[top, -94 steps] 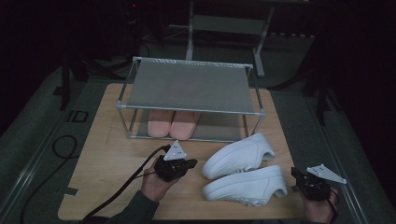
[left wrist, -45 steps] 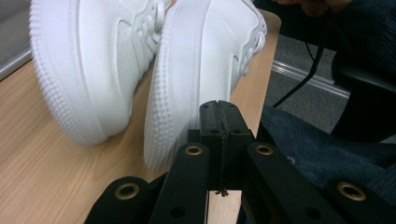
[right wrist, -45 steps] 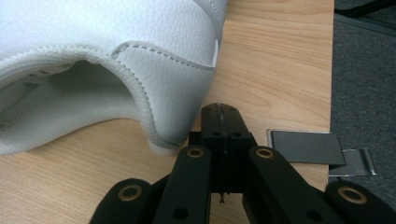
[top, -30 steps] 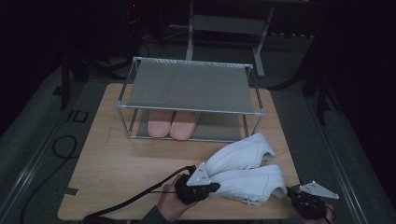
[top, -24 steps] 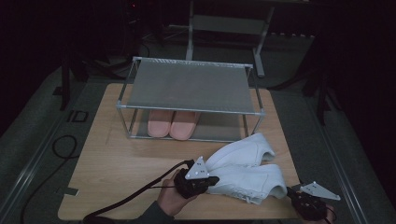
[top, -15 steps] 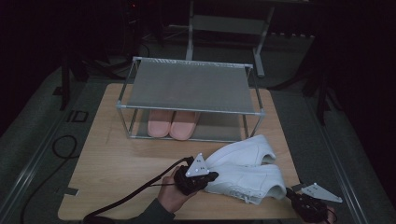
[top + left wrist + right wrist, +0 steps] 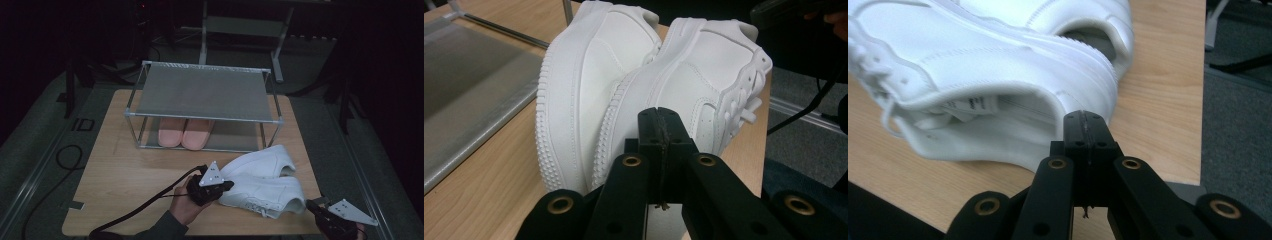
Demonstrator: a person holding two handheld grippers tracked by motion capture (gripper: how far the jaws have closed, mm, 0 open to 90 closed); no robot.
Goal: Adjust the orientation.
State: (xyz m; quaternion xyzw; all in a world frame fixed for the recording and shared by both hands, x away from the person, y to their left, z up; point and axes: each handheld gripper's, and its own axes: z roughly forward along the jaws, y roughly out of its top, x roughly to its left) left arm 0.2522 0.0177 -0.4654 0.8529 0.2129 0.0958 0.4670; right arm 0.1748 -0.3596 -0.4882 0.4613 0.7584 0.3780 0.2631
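Since earlier, our left tool (image 7: 226, 186) has slid right to the near shoe's (image 7: 265, 196) toe, jaws shut and empty; the shoe runs rightward to our shut right tool (image 7: 314, 206)

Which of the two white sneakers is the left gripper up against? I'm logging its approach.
The nearer white sneaker, closest to the table's front edge. The left gripper meets its toe end; the farther white sneaker lies behind it, toward the shoe rack.
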